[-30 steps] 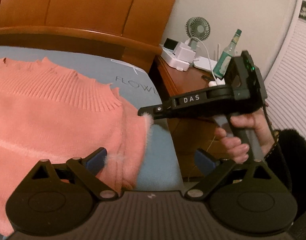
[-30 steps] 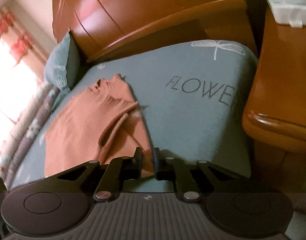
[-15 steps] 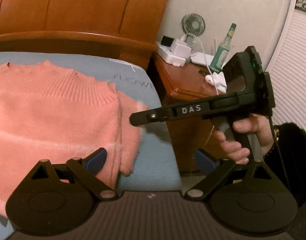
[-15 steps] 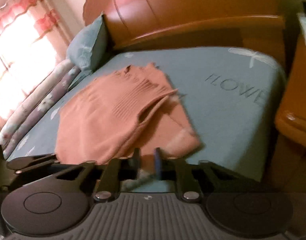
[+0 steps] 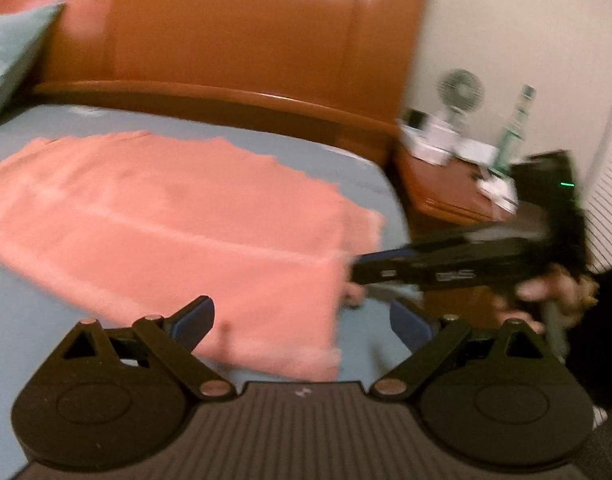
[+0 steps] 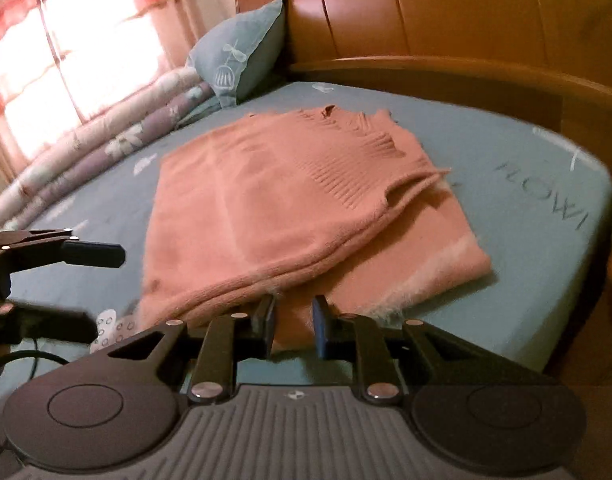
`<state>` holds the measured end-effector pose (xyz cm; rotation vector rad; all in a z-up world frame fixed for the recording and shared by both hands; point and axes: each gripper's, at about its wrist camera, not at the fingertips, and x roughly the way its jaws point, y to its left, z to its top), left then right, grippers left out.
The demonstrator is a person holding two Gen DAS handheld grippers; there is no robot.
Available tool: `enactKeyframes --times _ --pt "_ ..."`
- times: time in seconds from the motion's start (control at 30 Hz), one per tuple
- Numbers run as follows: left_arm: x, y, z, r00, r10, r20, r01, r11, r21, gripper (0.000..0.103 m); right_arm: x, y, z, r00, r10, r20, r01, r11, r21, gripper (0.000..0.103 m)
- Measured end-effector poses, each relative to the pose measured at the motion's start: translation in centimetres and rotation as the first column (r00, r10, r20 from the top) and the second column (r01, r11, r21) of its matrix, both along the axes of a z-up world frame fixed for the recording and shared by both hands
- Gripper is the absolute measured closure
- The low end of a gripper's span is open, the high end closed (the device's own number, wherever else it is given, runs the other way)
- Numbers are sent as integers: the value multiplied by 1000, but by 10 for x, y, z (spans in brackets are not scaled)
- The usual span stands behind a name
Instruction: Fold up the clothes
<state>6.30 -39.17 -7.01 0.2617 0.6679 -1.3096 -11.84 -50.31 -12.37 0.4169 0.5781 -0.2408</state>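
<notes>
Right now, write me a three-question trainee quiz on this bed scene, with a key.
1. True or false: the pink sweater lies on the blue bedsheet.
2. What stands beside the small fan on the nightstand? A) a lamp B) a green bottle C) a clock
3. Fill in: the left gripper has its jaws ____, with nothing clamped.

Key
1. True. The sweater is partly folded, with a sleeve tucked under.
2. B, the green bottle.
3. Open. The right gripper has its jaws opening, with sweater fabric seen between them.
</notes>
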Motion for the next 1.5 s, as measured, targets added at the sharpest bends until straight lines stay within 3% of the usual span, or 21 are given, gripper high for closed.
enactKeyframes --times 0.07,0.13,0.2,0.3,0.4,0.5,0.57,0.63,0.77,0.83,0.97,1.03,1.1,1.17,1.2,1.23,1.33,1.37,1.43,1.5 --pt "6 6 2 998 56 -20 -56 998 -34 9 -4 3 6 999 21 37 -21 1000 18 77" --pt "13 6 3 994 97 -52 -100 994 -55 9 1 6 0 1000 21 4 -21 999 25 66" --pt "20 4 4 986 145 -78 -150 987 -61 9 5 10 -5 999 8 -38 -8 1000 5 67" --pt "23 -6 1 979 185 -83 -190 980 -56 9 -3 8 8 1000 3 3 -3 1000 23 63" --pt "21 -13 -1 980 133 -147 -151 982 -113 9 -12 -5 12 997 -61 40 58 996 71 60" --pt "8 -22 -5 979 15 -203 -48 986 -159 9 -17 -14 7 991 -126 37 122 987 101 60" --pt "-5 -31 -13 982 -25 -187 3 993 -116 9 -21 -20 2 989 -147 32 142 983 120 60" --pt "-12 -40 -29 981 -32 -194 27 999 -27 9 -23 -22 -1 986 -163 27 159 980 121 59" --pt "-23 -37 -41 980 -49 -190 52 999 9 10 -23 -28 0 982 -179 58 171 977 127 57" --pt "-23 -32 -33 978 -55 -203 54 998 -11 10 -18 -34 9 980 -173 96 162 981 104 57" --pt "-16 -26 -19 968 -75 -239 50 993 -109 9 7 -45 28 979 -109 170 100 993 60 65" --pt "-18 -31 -21 964 -92 -251 66 992 -111 9 24 -48 32 982 -56 181 47 998 52 67" --pt "-21 -36 -25 962 -98 -254 75 993 -96 9 41 -49 27 986 -6 165 -5 998 69 67" --pt "-26 -39 -31 963 -102 -250 87 994 -71 9 53 -53 12 996 19 89 -26 996 80 68" --pt "-28 -38 -33 965 -100 -244 87 994 -64 9 54 -54 4 999 -6 37 4 998 57 74" --pt "-30 -37 -34 966 -104 -236 92 994 -63 9 50 -57 -3 999 -34 24 33 998 51 99" --pt "-35 -34 -35 971 -115 -208 104 993 -61 9 25 -75 -10 988 -132 75 119 981 150 103" --pt "-35 -32 -34 971 -116 -208 106 993 -61 8 19 -79 -6 982 -166 91 149 974 171 101" --pt "-32 -31 -34 969 -113 -221 102 993 -62 7 12 -80 7 969 -210 128 192 972 138 72" --pt "-30 -31 -34 966 -108 -235 95 993 -65 7 14 -87 17 964 -218 155 198 971 133 67"
